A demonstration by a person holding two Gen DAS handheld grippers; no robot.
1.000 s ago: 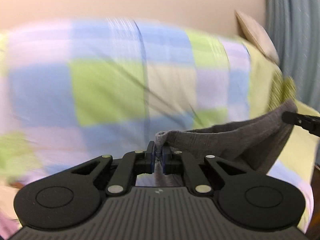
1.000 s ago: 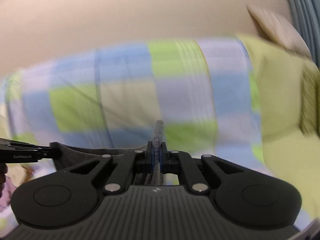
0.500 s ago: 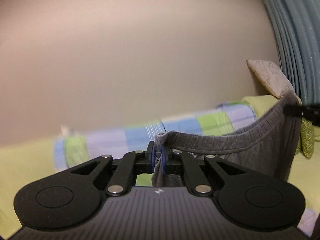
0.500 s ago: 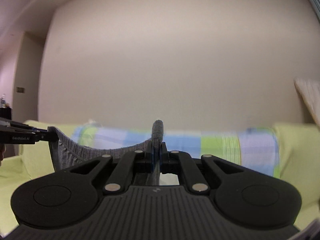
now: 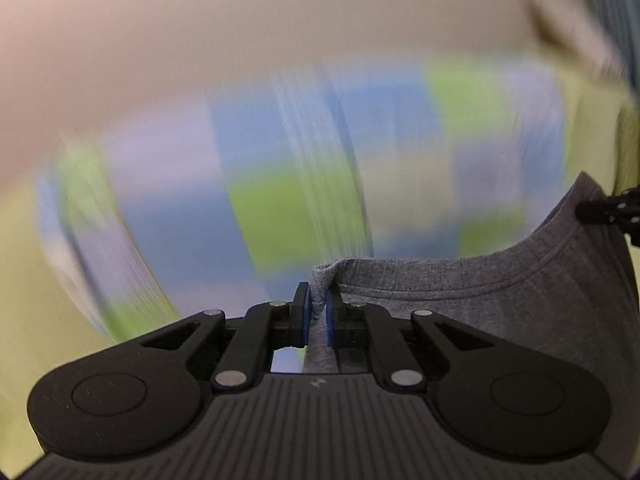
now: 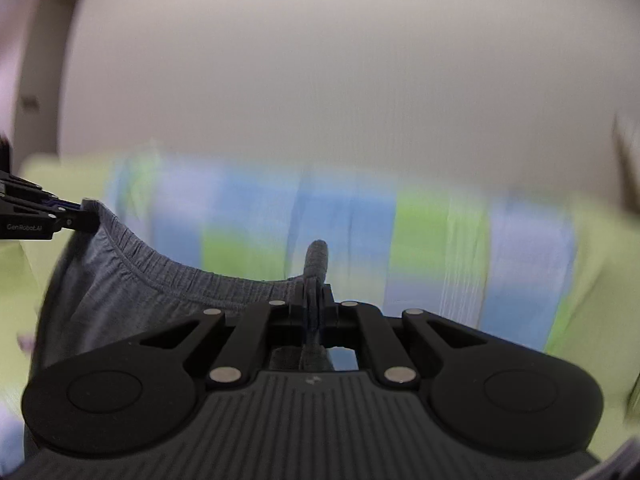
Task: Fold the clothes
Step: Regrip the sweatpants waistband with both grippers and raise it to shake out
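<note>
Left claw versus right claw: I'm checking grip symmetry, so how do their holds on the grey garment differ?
The left claw shows a slight gap between its blue pads; the right claw is squeezed tight. Little of the grey garment pokes past the left claw; a tall tuft passes the right. Both pinch its ribbed hem.

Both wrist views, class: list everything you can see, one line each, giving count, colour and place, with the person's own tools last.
grey garment: one, grey with a ribbed hem, hanging stretched between the two grippers.
checked bedcover: one, blue, green and lilac squares, blurred, behind the garment.
yellow-green sheet: one, beside the bedcover at the far right.
wall: one, beige, across the top of both views.
curtain: one, blue-grey, top right corner of the left view.
left gripper: one, black with blue pads, jaws shut on the garment's edge.
right gripper: one, black, jaws shut on the opposite edge.
</note>
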